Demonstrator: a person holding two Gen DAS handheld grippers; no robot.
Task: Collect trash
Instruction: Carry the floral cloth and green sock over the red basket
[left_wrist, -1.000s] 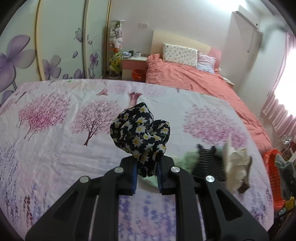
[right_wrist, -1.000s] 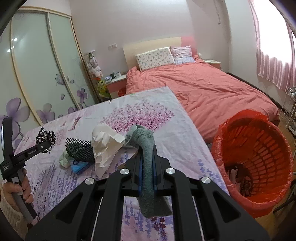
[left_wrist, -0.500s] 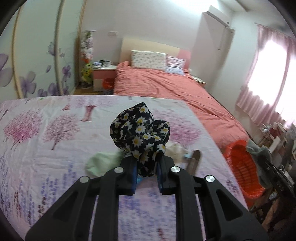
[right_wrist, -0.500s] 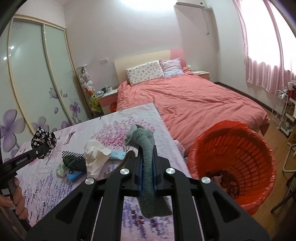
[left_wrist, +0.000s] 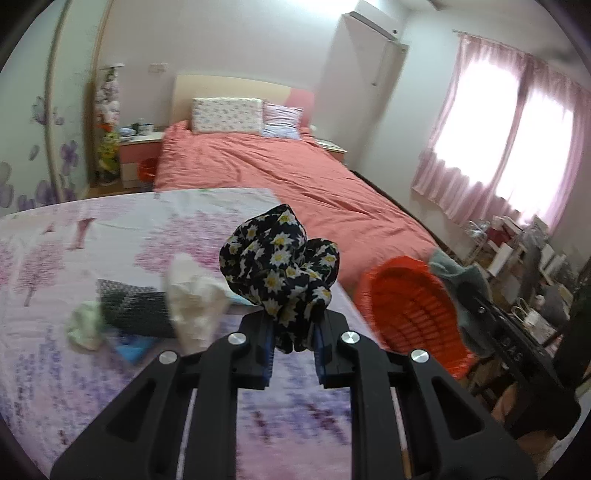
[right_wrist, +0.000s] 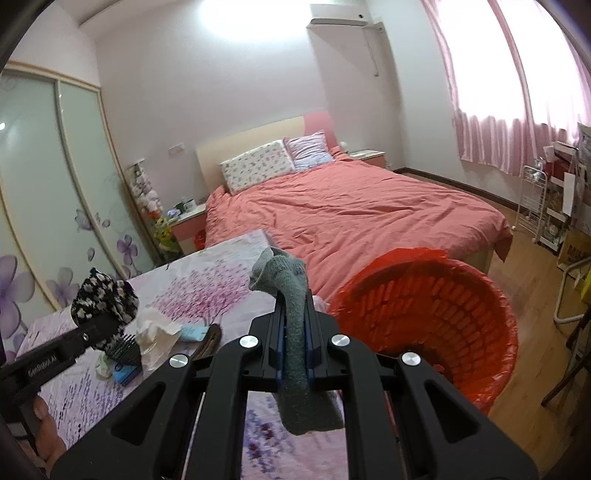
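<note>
From my right-hand view, a wide bed (right_wrist: 354, 210) under a salmon-pink cover filled the middle of the room, with two pillows (right_wrist: 258, 170) against a pale headboard (right_wrist: 251, 142) at about 12 o'clock. The walls (right_wrist: 207, 74) were plain and pale, and a ceiling light glared near the top. An air conditioner (right_wrist: 338, 20) sat high at 1 o'clock. At 2 o'clock, daylight glowed through pink curtains (right_wrist: 517, 99). Sliding wardrobe doors (right_wrist: 48, 177) of frosted glass, painted with purple flowers, stood at 9 o'clock. A small pink nightstand (right_wrist: 186, 221) sat beside the bed at 10 o'clock. Wooden flooring (right_wrist: 532, 273) showed at 3 o'clock, near a white wire rack (right_wrist: 532, 206).
</note>
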